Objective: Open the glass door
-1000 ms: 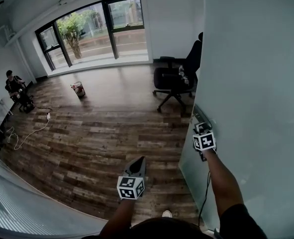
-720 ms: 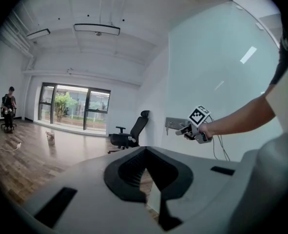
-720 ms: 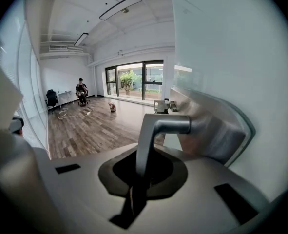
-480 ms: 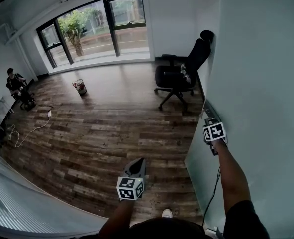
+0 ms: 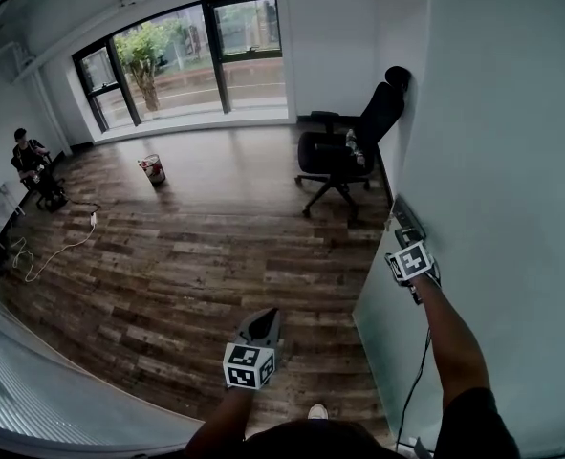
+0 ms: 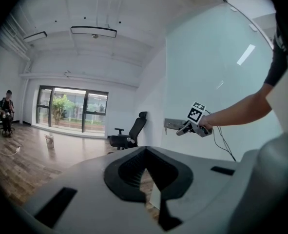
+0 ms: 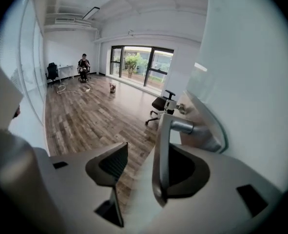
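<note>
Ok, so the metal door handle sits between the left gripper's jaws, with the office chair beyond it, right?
Not quite: it is the right gripper. The right gripper view shows the door handle between its jaws, which are opening, with the office chair beyond it. The left gripper is shut on nothing.

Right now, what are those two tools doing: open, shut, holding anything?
Left tool: shut, holding nothing.
Right tool: jaws opening, with the door handle between them, not clamped.
</note>
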Demonstrator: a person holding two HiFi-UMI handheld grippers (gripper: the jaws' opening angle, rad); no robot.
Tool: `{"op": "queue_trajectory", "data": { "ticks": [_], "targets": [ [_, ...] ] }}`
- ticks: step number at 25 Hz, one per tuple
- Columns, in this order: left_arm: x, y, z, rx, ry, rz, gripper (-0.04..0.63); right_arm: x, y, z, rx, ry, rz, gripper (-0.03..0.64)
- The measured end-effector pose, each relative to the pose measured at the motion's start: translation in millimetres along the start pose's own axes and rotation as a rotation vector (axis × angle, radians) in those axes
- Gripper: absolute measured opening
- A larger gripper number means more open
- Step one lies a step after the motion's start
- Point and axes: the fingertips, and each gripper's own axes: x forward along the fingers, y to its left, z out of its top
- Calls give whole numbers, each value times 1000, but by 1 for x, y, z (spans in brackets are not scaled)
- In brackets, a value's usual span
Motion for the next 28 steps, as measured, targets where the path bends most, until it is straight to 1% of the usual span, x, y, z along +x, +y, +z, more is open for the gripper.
{"op": "queue_trajectory", "data": {
  "ticks": [1,3,4,5,6,8,10,11,12,13,16,18,19,22,25,28],
  "targets": [
    [-4,1,-2,0,3,1,-2,-9,-6,0,-16,-32,-71,230],
    [-12,3,-4,-3,4,5,-2,-33,-16,10,-42,-132,-199,230],
    [-15,4,-5,-6,3,6,-2,-48,-18,16,-44,-189,-244,230],
    [-19,3,-5,-7,0,6,-2,-62,-17,20,-38,-242,-269,230],
    [-22,3,-5,-7,-3,4,-2,-74,-11,23,-28,-287,-274,230],
    [-27,0,-4,-1,-5,-8,-2,-95,19,23,-41,-342,-252,229],
    [-37,-4,-2,7,-10,-17,-2,-116,66,17,-75,-381,-218,229],
    [-45,-5,0,10,-16,-18,-2,-127,92,11,-71,-404,-194,229],
    [-56,-4,1,12,-22,-17,-2,-138,117,6,-49,-429,-170,227],
    [-67,-3,3,12,-30,-15,-2,-150,139,0,-7,-457,-149,203],
    [-102,-4,6,7,-51,-18,-2,-192,180,-15,182,-556,-116,81],
    [-122,-10,6,5,-65,-23,-2,-218,198,-23,235,-596,-111,39],
    [-133,-13,6,2,-72,-24,-2,-228,210,-28,240,-598,-97,25],
    [-169,-20,3,-11,-96,-24,-2,-253,260,-44,222,-580,-44,17],
    [-200,-33,3,-11,-118,-58,-2,-276,303,-58,208,-578,-43,15],
    [-227,-52,-6,-1,-121,-97,-2,-293,338,-82,254,-553,-31,15]
  ]
}}
